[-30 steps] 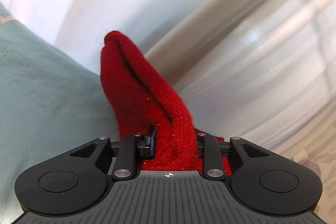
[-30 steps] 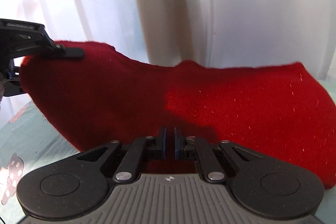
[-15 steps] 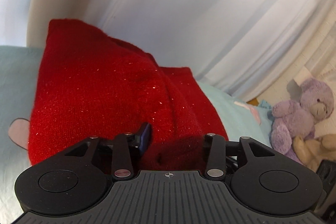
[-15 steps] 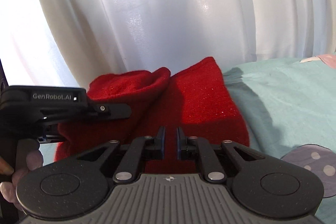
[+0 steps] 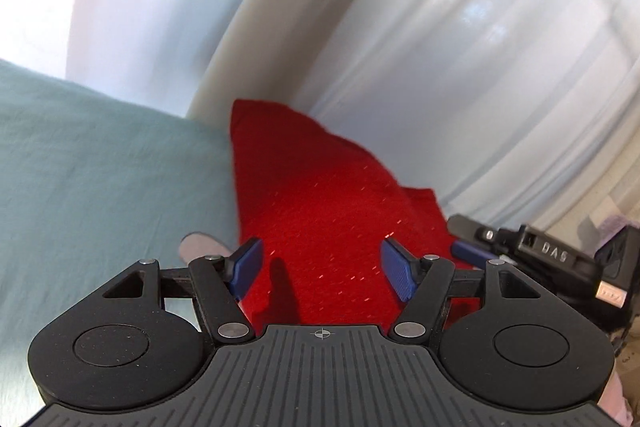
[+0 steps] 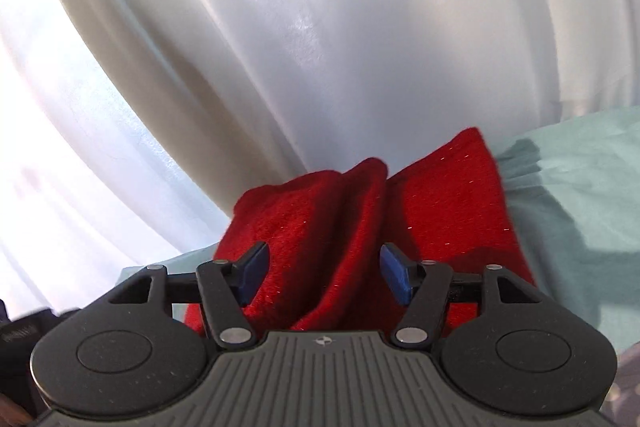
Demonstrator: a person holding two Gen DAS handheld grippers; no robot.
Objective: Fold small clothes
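Observation:
A red knitted garment [image 5: 320, 203] lies folded on the pale green bed sheet [image 5: 100, 163], close to the white curtain. My left gripper [image 5: 320, 269] is open just above its near edge, blue pads apart, nothing between them. In the right wrist view the same red garment [image 6: 440, 203] shows a raised fold down its middle. My right gripper [image 6: 322, 273] is open over it and empty. The right gripper's finger [image 5: 472, 253] shows at the right of the left wrist view, beside the garment's right edge.
White sheer curtains [image 6: 320, 47] hang right behind the garment. The green sheet [image 6: 580, 187] extends to the right in the right wrist view and has a pink print patch [image 5: 200, 247]. A lilac soft toy edge [image 5: 616, 223] shows at far right.
Both grippers have opened and let go of the red garment. It was held up a second ago, came down onto the sheet, and now lies there folded.

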